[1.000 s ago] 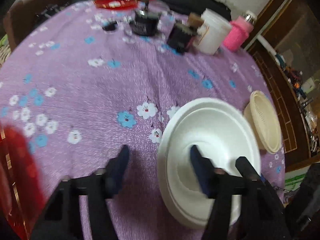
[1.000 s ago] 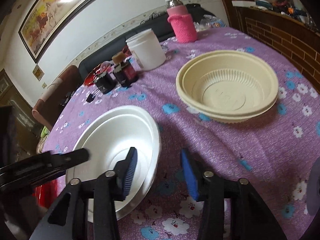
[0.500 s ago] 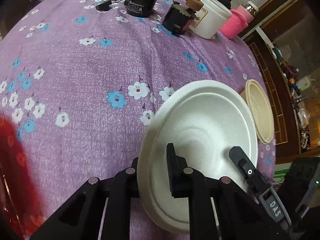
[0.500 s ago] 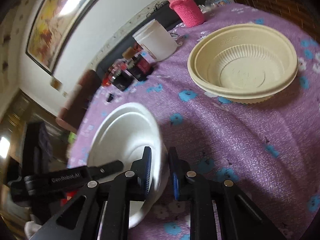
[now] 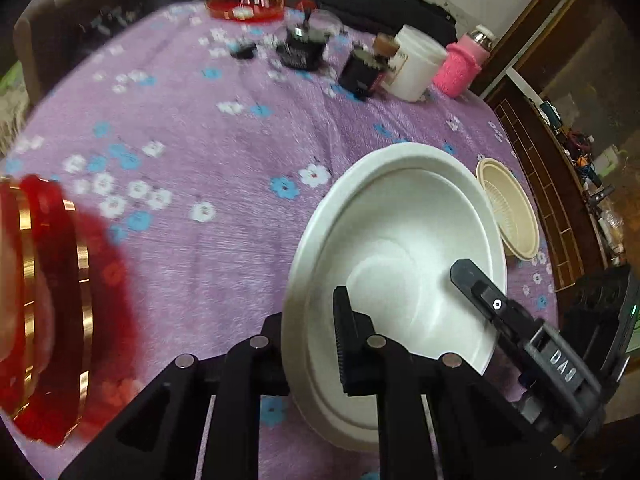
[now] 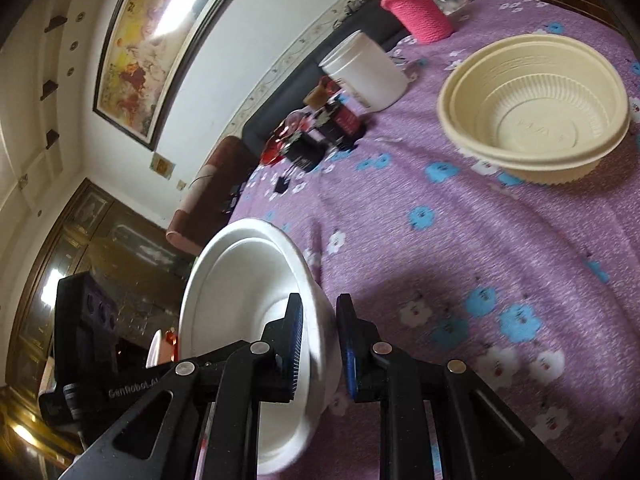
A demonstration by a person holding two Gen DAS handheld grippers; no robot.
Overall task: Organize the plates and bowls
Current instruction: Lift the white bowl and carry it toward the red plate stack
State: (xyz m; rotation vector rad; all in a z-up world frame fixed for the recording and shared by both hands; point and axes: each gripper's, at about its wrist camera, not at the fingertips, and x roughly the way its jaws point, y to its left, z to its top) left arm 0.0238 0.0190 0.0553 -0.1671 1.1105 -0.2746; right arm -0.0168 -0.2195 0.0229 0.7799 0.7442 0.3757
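A white foam bowl stack (image 5: 400,248) is lifted and tilted above the purple flowered tablecloth (image 5: 208,232). My left gripper (image 5: 310,344) is shut on its near left rim. My right gripper (image 6: 320,340) is shut on the opposite rim of the white bowl (image 6: 244,280); it shows in the left wrist view as a black finger (image 5: 480,292) inside the bowl. A cream ribbed bowl stack (image 6: 536,108) sits on the cloth at the right, also in the left wrist view (image 5: 508,208).
A red and gold plate (image 5: 44,304) is at the left edge, another red plate (image 5: 244,4) at the back. Black jars (image 5: 300,48), a white tub (image 5: 416,64) and a pink sleeved bottle (image 5: 460,64) stand at the far side. A chair (image 6: 208,204) stands beyond the table.
Both grippers closed on the white bowl rim from open. The bowl has been lifted off the cloth and tilted.
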